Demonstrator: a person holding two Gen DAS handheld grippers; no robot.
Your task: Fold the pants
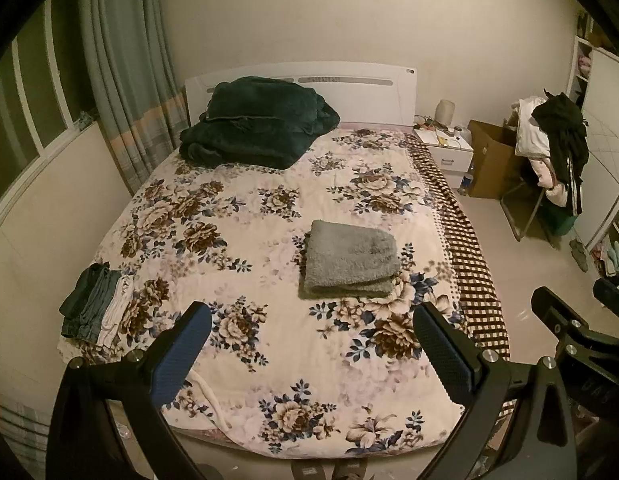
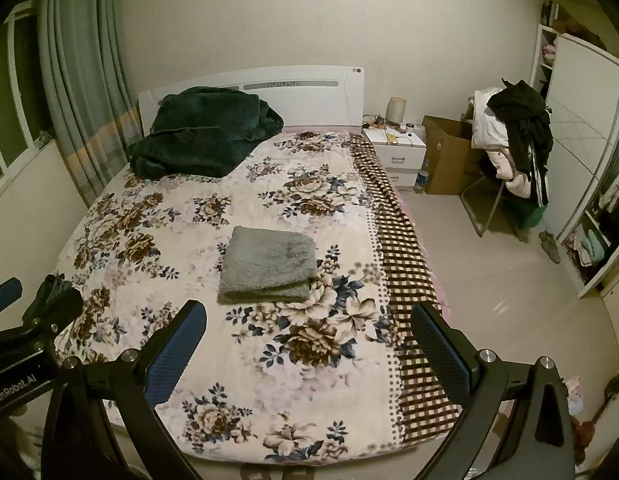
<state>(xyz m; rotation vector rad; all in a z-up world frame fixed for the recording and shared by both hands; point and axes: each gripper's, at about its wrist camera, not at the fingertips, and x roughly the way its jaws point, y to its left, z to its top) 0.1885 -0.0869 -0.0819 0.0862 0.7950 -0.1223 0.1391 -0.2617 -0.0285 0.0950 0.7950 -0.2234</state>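
Nearest the lens, the left hand-held gripper (image 1: 311, 336) hangs above the foot of the bed with its blue-padded fingers spread wide and nothing between them. The right hand-held gripper (image 2: 309, 336) is just as wide open and just as empty, poised over the same end of the bed (image 1: 269, 380).

The pants (image 1: 349, 258) lie on the flowered bedspread, toward the bed's right half and beyond both grippers, touched by neither. They are grey and fuzzy, folded into a compact, roughly square bundle. The top face is flat and fairly smooth, with a slightly darker patch near the far right corner. Along the near edge two or three stacked layers show, and the bundle's edges sit fairly even (image 2: 267, 266).

At the left edge of the bed, a small pile of folded clothes (image 1: 93, 304) in dark green, grey and white lies well apart from the pants. A dark green blanket (image 1: 257, 122) is heaped by the headboard (image 1: 349, 92).
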